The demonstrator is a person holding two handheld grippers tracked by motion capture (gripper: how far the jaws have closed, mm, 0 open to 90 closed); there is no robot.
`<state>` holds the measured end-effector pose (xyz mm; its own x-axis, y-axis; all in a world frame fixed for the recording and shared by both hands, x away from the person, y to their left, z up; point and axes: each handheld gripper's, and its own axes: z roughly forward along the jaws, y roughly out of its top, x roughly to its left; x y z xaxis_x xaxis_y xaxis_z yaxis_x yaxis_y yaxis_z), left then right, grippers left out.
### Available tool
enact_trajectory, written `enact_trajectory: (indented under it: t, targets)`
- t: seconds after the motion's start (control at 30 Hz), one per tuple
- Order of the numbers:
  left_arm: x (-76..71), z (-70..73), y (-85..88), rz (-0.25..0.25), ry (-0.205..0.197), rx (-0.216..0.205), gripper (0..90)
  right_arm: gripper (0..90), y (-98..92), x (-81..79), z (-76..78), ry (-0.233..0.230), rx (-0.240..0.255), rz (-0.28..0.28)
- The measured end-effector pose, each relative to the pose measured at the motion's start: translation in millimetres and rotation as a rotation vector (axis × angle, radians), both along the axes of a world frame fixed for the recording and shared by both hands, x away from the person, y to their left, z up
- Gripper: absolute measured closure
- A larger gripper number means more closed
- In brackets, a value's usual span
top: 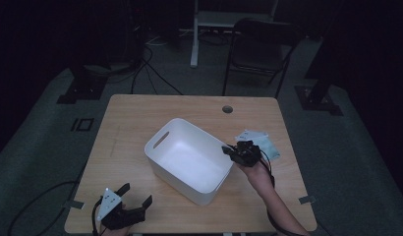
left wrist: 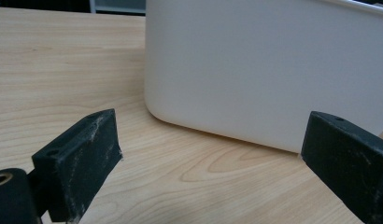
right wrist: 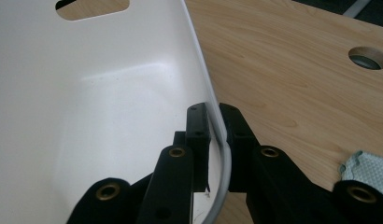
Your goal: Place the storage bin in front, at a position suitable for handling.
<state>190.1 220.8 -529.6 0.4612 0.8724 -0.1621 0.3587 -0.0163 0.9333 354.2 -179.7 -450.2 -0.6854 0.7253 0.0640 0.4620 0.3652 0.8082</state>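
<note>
Right tongs clamped tight on the rim of the white bin — one jaw inside the wall, one outside, the thin plastic edge pinched between them, plain to see in the right gripper view. Left tongs down at the near left corner of the tabletop, jaws spread wide, holding nothing, pointed toward the bin's near side wall.

So here's what the next move hangs on: the bin sits in the middle of the tabletop, turned at an angle, its long axis running from far left to near right. The right hand has it at the right-hand long rim; the left tongs stand well apart from it, off toward the near left. The right hand is the nearer one, no contest — any drag or swing of the bin, I'd say, comes from that side.

Count: one bin, empty as far as I can see, with one handle slot showing at its far-left end. Just beyond the right hand, a small stack of pale packets — how many I can't tell. Farther back, one round hole in the tabletop.
</note>
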Motion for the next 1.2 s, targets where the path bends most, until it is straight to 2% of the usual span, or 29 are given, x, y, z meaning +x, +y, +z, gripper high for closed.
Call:
enact_trajectory:
  t: [0.4,0.47,0.57,0.8,0.9,0.97,1.0,1.1,1.2]
  targets:
    - [-3.4,-0.1,3.0,-0.005,0.01,0.002,4.5,83.1,-14.9,-18.2,-1.1,0.006,0.015,0.015]
    - [-3.2,-0.3,3.3,-0.012,0.018,-0.018,4.5,83.0,-16.7,-20.4,-1.7,0.005,0.022,0.015]
    - [-3.0,-0.4,3.6,-0.017,0.023,-0.023,4.5,82.9,-18.4,-24.1,-2.0,0.007,0.027,0.013]
    - [-4.1,3.3,3.0,-0.021,0.006,0.01,6.1,82.3,-21.4,-27.3,-2.9,0.013,0.047,0.013]
    - [-0.8,9.1,3.7,-0.022,0.009,-0.012,6.1,72.2,-22.5,-28.3,-5.2,0.025,0.074,0.015]
    - [0.6,12.5,4.0,-0.029,-0.001,-0.01,6.1,63.5,-23.0,-31.1,-6.4,0.024,0.078,0.01]
    - [3.6,20.2,5.0,-0.039,-0.021,0.007,6.6,59.5,-24.0,-32.9,-6.6,0.022,0.083,0.007]
    - [11.3,30.4,6.8,-0.063,-0.032,-0.002,12.0,52.8,-27.8,-36.8,-5.8,0.016,0.1,0.005]
    - [21.4,41.2,6.0,-0.081,-0.046,0.02,14.4,48.4,-33.7,-40.8,-2.4,-0.005,0.132,-0.016]
